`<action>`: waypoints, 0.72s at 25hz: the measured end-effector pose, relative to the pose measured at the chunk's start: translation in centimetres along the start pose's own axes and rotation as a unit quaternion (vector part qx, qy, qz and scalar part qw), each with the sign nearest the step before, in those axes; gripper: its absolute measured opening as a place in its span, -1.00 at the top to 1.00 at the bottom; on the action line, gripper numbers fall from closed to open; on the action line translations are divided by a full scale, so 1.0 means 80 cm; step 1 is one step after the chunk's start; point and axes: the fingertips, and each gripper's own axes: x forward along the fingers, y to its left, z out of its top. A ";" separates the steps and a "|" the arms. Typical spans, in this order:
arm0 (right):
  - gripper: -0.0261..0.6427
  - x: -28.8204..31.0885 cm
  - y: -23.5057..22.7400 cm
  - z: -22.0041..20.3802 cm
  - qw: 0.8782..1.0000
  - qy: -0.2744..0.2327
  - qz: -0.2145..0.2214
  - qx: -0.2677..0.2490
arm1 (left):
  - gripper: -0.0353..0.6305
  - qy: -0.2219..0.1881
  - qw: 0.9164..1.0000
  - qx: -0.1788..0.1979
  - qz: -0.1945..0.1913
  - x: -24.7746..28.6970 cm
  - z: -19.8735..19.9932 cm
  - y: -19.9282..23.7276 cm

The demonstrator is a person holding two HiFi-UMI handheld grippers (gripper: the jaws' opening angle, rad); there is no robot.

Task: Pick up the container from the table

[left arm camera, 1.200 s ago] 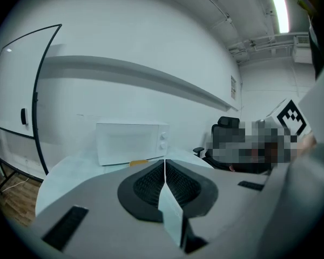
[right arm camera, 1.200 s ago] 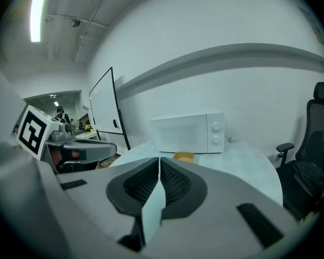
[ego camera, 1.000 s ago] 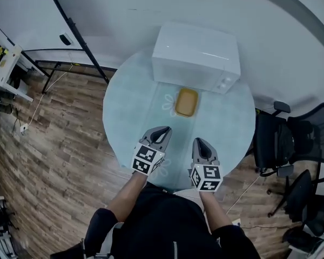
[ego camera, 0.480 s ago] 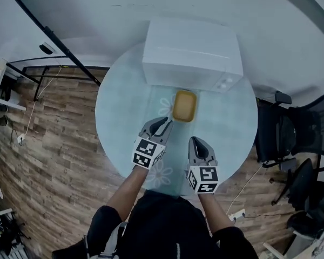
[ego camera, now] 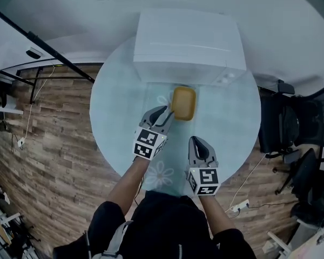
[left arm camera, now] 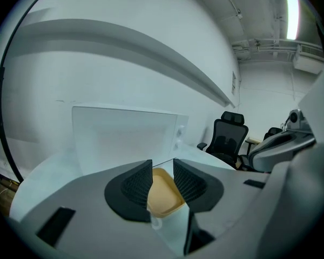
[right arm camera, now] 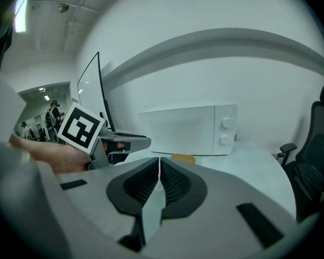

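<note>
A shallow yellow container lies on the round glass table, just in front of a white microwave. My left gripper is open, its tips at the container's near left edge. In the left gripper view the container shows through the narrow gap of that gripper, just beyond the pads; contact cannot be told. My right gripper hangs back over the table's near part, shut with nothing in it. From there the container is a small yellow rim ahead.
The microwave stands at the table's far side, against a white wall. Black office chairs stand right of the table. A black stand leans at the left over the wooden floor. The left gripper shows in the right gripper view.
The left gripper has moved forward across the table up to the container's near left edge. The right gripper has hardly moved. The head view has drifted closer to the table.
</note>
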 end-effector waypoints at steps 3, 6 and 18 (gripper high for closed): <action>0.84 0.003 -0.007 -0.005 1.000 0.006 -0.007 0.007 | 0.55 0.006 1.000 -0.005 -0.005 0.016 -0.004 0.004; 0.84 0.005 -0.010 -0.009 1.000 0.010 -0.010 0.011 | 0.55 0.017 1.000 -0.012 -0.010 0.032 -0.013 0.010; 0.84 0.004 -0.024 -0.039 0.999 0.033 -0.030 0.032 | 0.55 0.060 0.998 0.000 -0.015 0.095 -0.055 0.023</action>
